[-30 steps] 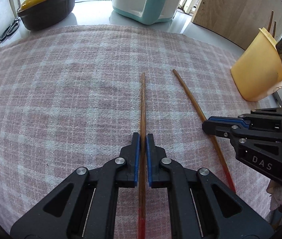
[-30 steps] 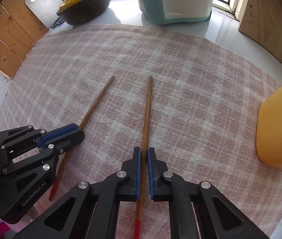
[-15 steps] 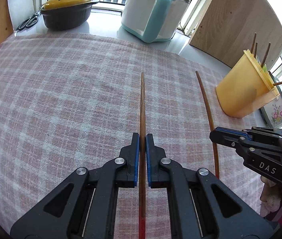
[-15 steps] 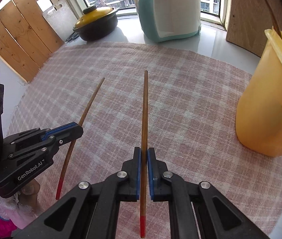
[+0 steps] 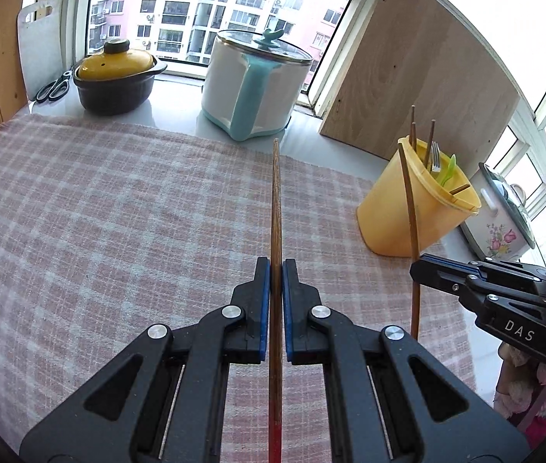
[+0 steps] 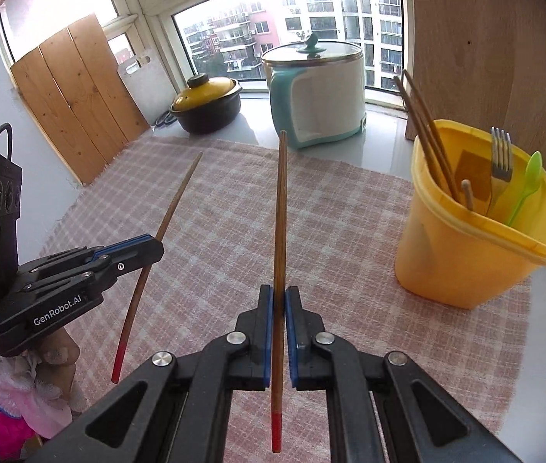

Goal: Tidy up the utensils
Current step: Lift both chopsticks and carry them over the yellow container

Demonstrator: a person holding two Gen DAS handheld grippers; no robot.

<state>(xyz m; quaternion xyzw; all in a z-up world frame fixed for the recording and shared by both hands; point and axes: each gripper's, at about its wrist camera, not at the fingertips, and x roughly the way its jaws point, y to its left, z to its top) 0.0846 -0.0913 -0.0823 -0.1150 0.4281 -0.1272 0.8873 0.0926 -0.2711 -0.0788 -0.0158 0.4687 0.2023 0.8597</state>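
Observation:
My left gripper (image 5: 276,266) is shut on a brown chopstick (image 5: 276,208) with a red end, held above the pink plaid cloth (image 5: 99,212). My right gripper (image 6: 278,293) is shut on a second like chopstick (image 6: 281,208), also lifted. In the right wrist view the left gripper (image 6: 157,245) and its chopstick (image 6: 174,204) show at the left. In the left wrist view the right gripper (image 5: 417,266) and its chopstick (image 5: 410,200) show at the right, in front of the yellow utensil holder (image 5: 392,216). The holder (image 6: 466,258) contains chopsticks, a fork (image 6: 501,162) and a green spoon (image 6: 528,189).
A white and teal pot (image 5: 253,85) and a dark pot with a yellow lid (image 5: 116,81) stand at the back by the window. Scissors (image 5: 55,87) lie at the far left. A wooden board (image 5: 419,88) leans behind the holder. A floral cooker (image 5: 501,216) stands at the right.
Both grippers have lifted their chopsticks off the cloth and tilted up. The yellow holder and the window have come into fuller view.

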